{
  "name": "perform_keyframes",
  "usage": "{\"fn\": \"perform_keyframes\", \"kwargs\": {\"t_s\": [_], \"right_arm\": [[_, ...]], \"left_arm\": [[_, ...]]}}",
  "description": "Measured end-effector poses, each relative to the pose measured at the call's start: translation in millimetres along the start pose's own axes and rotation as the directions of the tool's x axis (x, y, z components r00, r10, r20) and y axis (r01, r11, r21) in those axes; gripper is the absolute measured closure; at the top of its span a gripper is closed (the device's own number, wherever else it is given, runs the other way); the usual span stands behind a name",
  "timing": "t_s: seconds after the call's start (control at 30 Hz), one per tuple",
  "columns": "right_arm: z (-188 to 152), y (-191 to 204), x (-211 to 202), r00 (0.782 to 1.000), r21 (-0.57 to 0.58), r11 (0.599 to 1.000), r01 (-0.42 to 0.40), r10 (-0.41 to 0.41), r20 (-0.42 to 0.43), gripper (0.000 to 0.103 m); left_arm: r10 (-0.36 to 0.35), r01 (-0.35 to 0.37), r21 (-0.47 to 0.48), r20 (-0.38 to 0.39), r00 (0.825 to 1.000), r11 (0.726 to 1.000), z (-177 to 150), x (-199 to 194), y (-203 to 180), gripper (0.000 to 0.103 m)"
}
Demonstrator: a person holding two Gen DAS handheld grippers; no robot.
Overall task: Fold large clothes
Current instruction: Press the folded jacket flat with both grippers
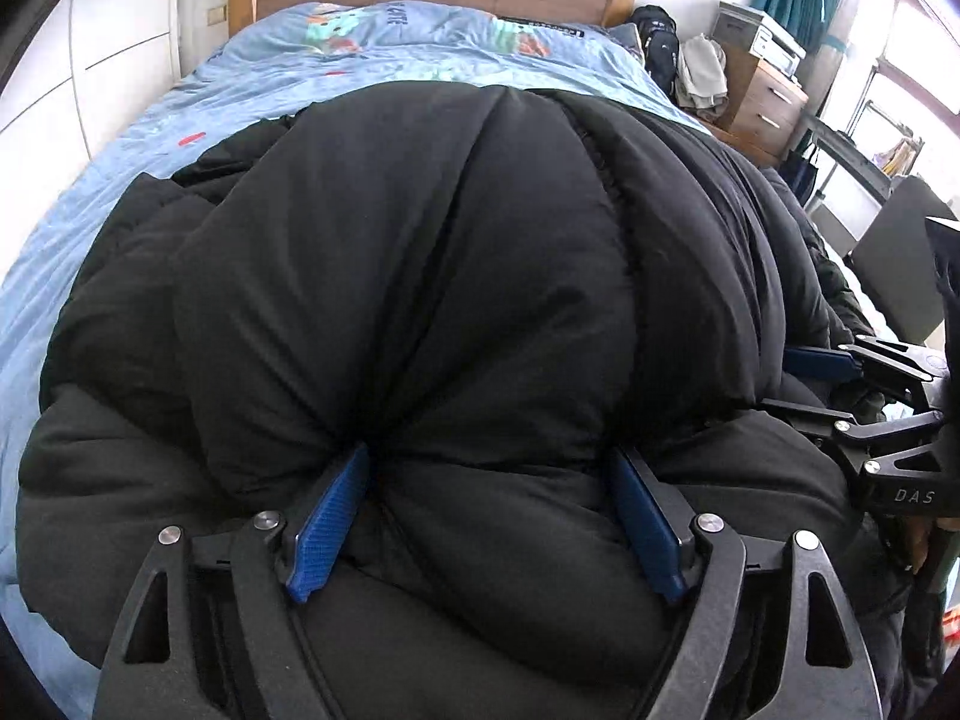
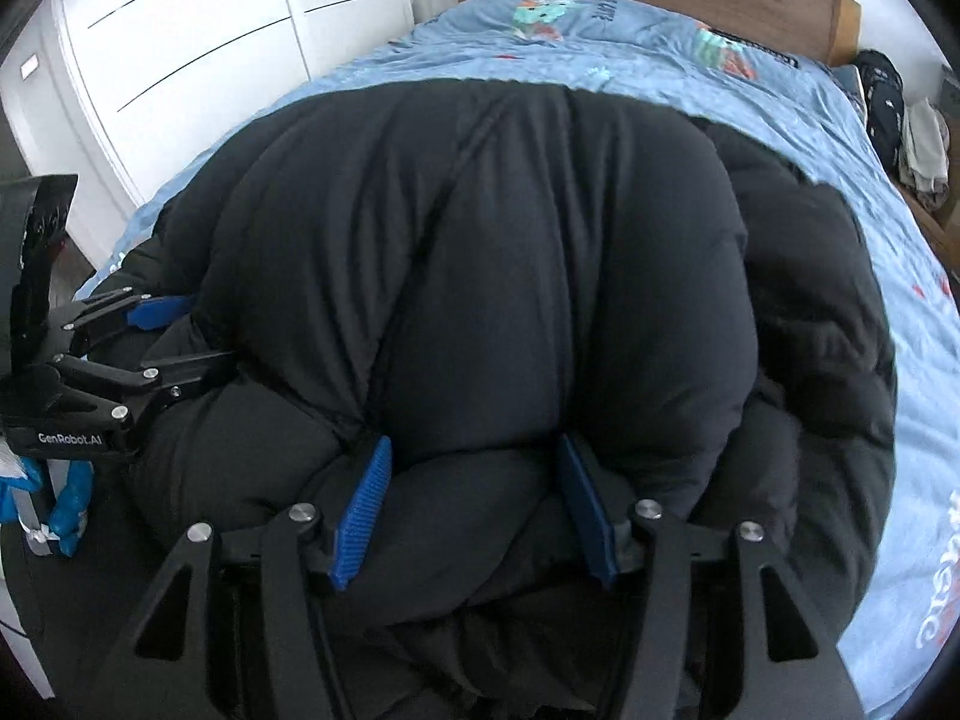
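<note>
While both tongs bite into the near hem of the black puffer coat, its length runs straight ahead of them up the bed; left tongs and right tongs sit side by side, equally near, each clamped on a thick roll.

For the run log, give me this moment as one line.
task: fold large clothes | left gripper: shut on jacket | right gripper: shut on jacket | jacket: bunched, on bed
</note>
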State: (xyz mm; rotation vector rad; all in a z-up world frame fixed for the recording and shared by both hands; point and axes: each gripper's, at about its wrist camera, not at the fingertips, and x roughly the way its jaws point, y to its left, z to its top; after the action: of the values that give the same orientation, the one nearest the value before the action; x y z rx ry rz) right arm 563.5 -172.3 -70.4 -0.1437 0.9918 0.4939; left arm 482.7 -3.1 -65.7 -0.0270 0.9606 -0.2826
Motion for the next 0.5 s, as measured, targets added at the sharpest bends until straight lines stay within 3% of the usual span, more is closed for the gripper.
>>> {"fn": "perform_keyframes", "kwargs": {"t_s": [0.2,0.3,0.5], "right_arm": [[9,5,-14,0.998,-0.017,1.000,0.018,-0.019,-0.063,0.047],[21,8,-34,0.997,-0.023,1.000,0.009,-0.011,-0.081,0.047],[59,6,-78,0.999,-0.029,1.000,0.008,-0.006,0.036,0.046]], "left_arm": [[0.012,-0.010,0.042,-0.032,0.999,0.999,13,-28,-7,0.023],[0.015,-0.015,0.069,-0.006,1.000,0.998,23,-51,-8,0.023],[0.025,-0.033,0.077,0.096,0.995,0.996,64,-77,-6,0.021]]}}
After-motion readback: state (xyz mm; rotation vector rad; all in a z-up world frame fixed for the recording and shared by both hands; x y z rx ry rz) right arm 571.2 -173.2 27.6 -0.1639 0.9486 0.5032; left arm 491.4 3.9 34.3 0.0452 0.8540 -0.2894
